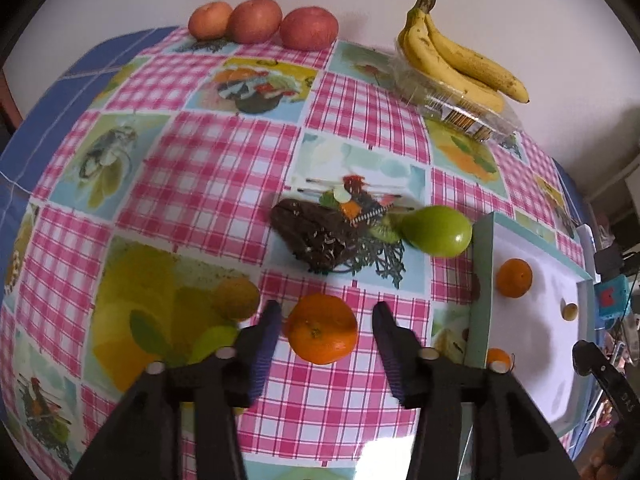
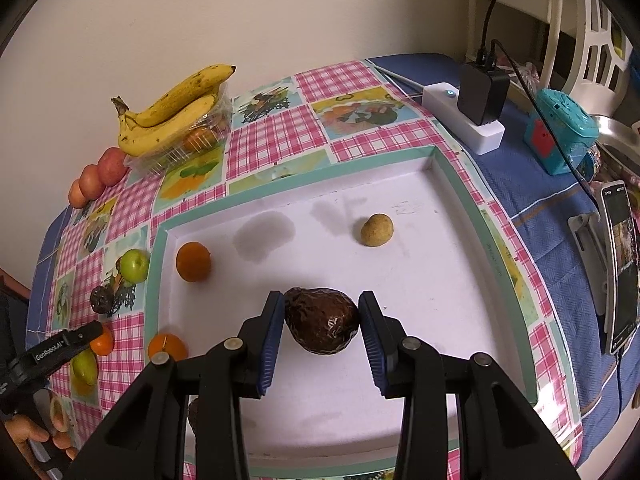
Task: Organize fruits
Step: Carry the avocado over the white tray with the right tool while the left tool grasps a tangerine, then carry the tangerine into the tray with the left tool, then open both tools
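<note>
The right gripper point(image 2: 322, 320) clamps an avocado point(image 2: 322, 326) over the tray point(image 2: 452, 168) (release next); the left gripper point(image 1: 324, 320), fingers spread wide, straddles an orange point(image 1: 322, 329), needing closure.

tray point(image 2: 452, 168): mandarin point(image 2: 193, 261) inside by left wall, avocado point(image 2: 322, 320) inside near front, small round fruit point(image 2: 376, 230) inside toward back-right | left of tray: apple point(image 2: 135, 265) just outside wall, orange point(image 1: 322, 329) further forward | behind-left of tray: bananas point(image 2: 172, 110) on clear container point(image 2: 188, 144)

Left gripper point(image 1: 325, 322) gapes; right gripper point(image 2: 322, 314) clamped
</note>
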The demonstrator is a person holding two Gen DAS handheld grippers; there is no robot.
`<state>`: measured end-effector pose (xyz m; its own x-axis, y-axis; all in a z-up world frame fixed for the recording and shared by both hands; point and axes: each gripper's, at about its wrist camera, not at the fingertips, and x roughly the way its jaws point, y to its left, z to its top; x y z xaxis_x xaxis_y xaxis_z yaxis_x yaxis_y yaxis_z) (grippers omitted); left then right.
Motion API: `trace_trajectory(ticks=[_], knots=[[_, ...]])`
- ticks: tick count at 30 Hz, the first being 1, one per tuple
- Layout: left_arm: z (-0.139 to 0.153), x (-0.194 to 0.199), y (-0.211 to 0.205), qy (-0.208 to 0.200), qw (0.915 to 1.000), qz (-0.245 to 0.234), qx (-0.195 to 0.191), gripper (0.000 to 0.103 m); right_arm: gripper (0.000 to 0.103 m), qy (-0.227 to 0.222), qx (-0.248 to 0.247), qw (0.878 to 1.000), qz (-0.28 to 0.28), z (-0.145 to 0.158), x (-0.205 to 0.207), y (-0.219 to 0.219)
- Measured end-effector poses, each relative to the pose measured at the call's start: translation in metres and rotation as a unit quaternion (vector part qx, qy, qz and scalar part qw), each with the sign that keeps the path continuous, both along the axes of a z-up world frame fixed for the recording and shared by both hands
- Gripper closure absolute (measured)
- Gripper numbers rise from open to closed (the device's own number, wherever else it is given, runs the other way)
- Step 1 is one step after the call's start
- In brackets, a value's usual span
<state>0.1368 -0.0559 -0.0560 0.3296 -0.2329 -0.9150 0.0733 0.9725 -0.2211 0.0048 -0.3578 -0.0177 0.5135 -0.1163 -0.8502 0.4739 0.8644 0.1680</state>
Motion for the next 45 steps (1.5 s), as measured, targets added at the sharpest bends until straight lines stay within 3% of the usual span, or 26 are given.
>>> trace_trajectory(ticks=[11, 20, 27, 32, 38, 45], knots=[[-0.012, -0.001, -0.003, 0.02, 0.9995, 0.007, -0.023, 0.062, 0.063, 0.002, 0.002, 1.0, -0.001, -0.001, 0.0, -0.002], [0.042, -0.007, -0.012, -0.04, 0.997, -0.012, -0.066, 0.062, 0.063, -0.003, 0.003, 1.0, -0.015, 0.004, -0.006, -0.01], [0.062, -0.024, -0.064, -0.058, 0.992, -0.08, -0.079, 0.062, 0.063, 0.002, 0.006, 0.999, -0.051, 0.003, -0.022, -0.036], [0.059, -0.043, -0.108, -0.056, 0.9857, -0.141, -0.075, 0.062, 0.063, -0.005, -0.002, 0.998, -0.063, 0.01, -0.03, -0.045], [0.043, -0.064, -0.154, -0.065, 0.977, -0.199, -0.044, 0.062, 0.063, 0.005, 0.003, 0.998, -0.067, 0.001, -0.031, -0.051], [0.008, -0.064, -0.174, -0.042, 0.9763, -0.212, -0.018, 0.062, 0.063, 0.025, 0.013, 0.997, -0.066, -0.017, -0.024, -0.052]])
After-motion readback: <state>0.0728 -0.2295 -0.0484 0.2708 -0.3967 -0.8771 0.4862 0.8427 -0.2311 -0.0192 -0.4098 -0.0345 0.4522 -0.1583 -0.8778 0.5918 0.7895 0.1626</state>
